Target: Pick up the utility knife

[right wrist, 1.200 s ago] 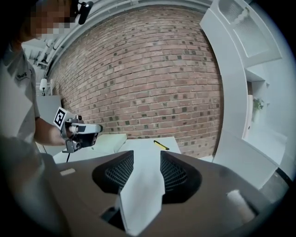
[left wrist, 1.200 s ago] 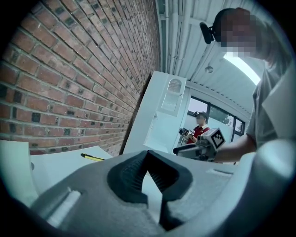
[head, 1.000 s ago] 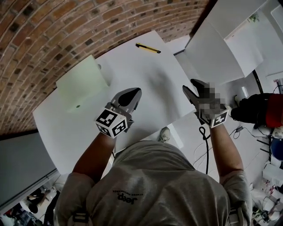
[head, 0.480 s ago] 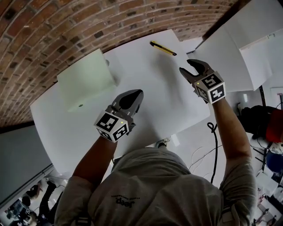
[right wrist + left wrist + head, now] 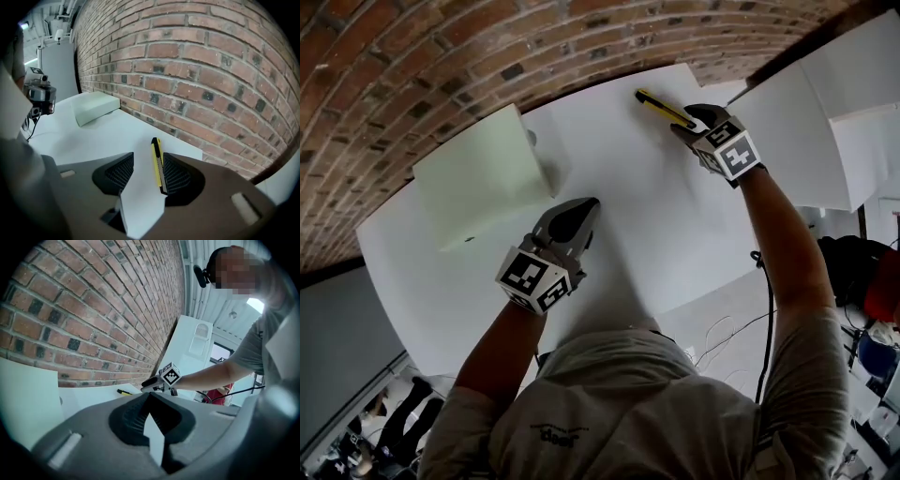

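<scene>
A yellow and black utility knife (image 5: 661, 108) lies flat near the far edge of the white table (image 5: 623, 211), close to the brick wall. My right gripper (image 5: 686, 120) reaches down over its near end. In the right gripper view the knife (image 5: 157, 161) lies between the opening jaws, close beside the right pad and apart from the left pad, and no pad presses on it. My left gripper (image 5: 586, 208) hovers over the middle of the table with its tips together and nothing in them. The left gripper view shows the knife (image 5: 124, 392) far ahead, next to the right gripper (image 5: 157, 383).
A pale green box (image 5: 483, 173) sits on the table's far left, also seen as the box (image 5: 93, 107) in the right gripper view. The brick wall (image 5: 487, 47) runs just behind the table. A white cabinet (image 5: 792, 122) stands at the right beyond the table edge.
My right gripper has travelled from beyond the table's right edge forward and down to the knife, which now lies between its jaws. The left gripper has shifted a little forward over the table.
</scene>
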